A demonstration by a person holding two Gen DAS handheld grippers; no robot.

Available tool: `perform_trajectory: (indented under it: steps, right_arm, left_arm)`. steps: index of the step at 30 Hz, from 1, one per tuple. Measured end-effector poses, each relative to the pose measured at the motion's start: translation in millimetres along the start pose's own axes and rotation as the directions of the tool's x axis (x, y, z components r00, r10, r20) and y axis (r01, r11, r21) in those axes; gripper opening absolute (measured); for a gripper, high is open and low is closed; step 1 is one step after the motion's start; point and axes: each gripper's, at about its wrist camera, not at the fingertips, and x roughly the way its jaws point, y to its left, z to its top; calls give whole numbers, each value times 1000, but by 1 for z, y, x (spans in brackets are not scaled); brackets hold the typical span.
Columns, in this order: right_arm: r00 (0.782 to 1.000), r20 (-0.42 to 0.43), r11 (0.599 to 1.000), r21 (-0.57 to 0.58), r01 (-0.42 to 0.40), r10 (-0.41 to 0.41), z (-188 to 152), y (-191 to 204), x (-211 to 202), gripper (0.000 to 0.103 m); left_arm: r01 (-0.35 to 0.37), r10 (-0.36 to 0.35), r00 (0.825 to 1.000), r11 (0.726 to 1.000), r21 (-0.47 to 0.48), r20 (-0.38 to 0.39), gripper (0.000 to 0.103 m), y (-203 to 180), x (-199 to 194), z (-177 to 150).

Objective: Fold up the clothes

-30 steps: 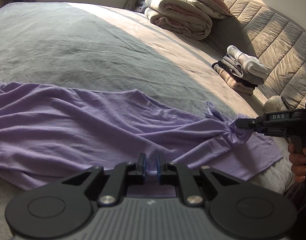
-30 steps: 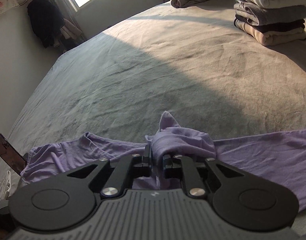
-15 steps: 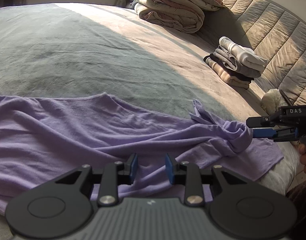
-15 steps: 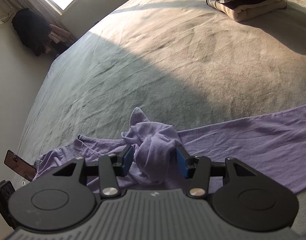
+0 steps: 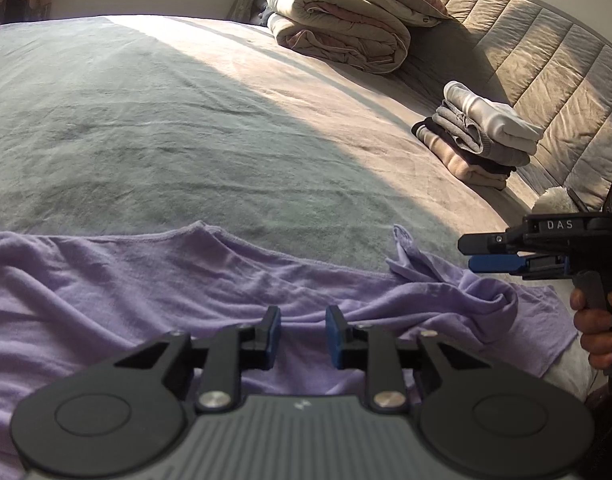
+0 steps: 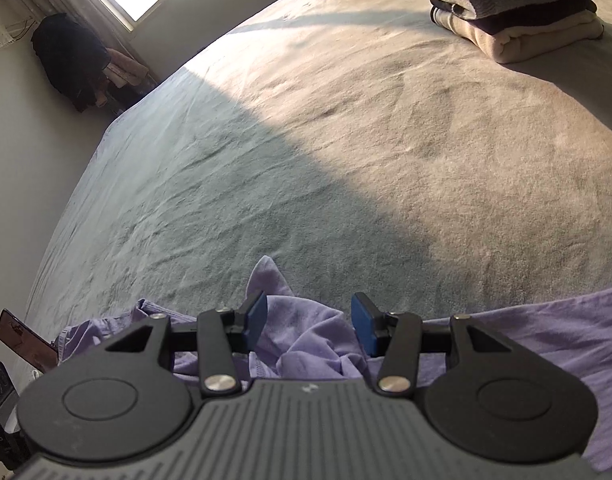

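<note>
Lavender garment (image 5: 153, 292) lies spread along the bed's (image 5: 185, 128) near edge, long axis nine to three o'clock. Left gripper (image 5: 301, 334), jaws closing on nothing, hovers mid-cloth; right gripper (image 6: 309, 322), jaws apart, straddles its bunched end unclamped.

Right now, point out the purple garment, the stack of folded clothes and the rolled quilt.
purple garment (image 5: 145, 296): left wrist view, spread middle.
stack of folded clothes (image 5: 478, 140): left wrist view, grey middle layer.
rolled quilt (image 5: 338, 32): left wrist view, outer fold.
</note>
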Motion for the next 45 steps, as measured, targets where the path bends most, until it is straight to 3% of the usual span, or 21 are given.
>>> perform_trajectory:
  steps: [5, 9, 11, 13, 14, 17, 24, 28, 37, 45]
  right_arm:
    - [1000, 19, 984, -176, 27, -24, -10, 19, 26, 51]
    - [995, 79, 934, -347, 85, -61, -18, 37, 38, 51]
    - [989, 121, 900, -416, 126, -82, -24, 40, 42, 41]
    - [983, 158, 869, -468, 159, -95, -28, 42, 43, 10]
    - [981, 169, 865, -473, 167, -97, -28, 41, 41, 5]
    - [969, 218, 868, -450, 208, -119, -22, 36, 27, 5]
    - [908, 377, 835, -428, 346, -183, -13, 24, -29, 5]
    - [897, 386, 853, -374, 365, -215, -6, 16, -58, 5]
    - [845, 429, 848, -269, 457, -319, -14, -12, -110, 5]
    - [822, 387, 841, -176, 511, -419, -37, -53, -123, 5]
  left_arm:
    - [-82, 88, 993, 994, -77, 77, 25, 32, -2, 11]
    - [-107, 115, 989, 991, -86, 97, 25, 44, 4, 15]
    - [-111, 120, 989, 989, -96, 87, 24, 46, 9, 17]
    - [-114, 122, 989, 988, -101, 83, 17, 45, 12, 19]
    - [-115, 123, 989, 988, -103, 82, 15, 44, 12, 20]
    - [-119, 128, 988, 987, -107, 84, 14, 41, 13, 21]
    - [-136, 144, 986, 986, -92, 84, 14, 29, 11, 22]
    - [-118, 126, 987, 989, -85, 98, 14, 22, 2, 22]
    - [-58, 61, 993, 998, -37, 98, 14, 4, -13, 13]
    - [22, -12, 994, 995, -93, 108, 14, 1, -27, 9]
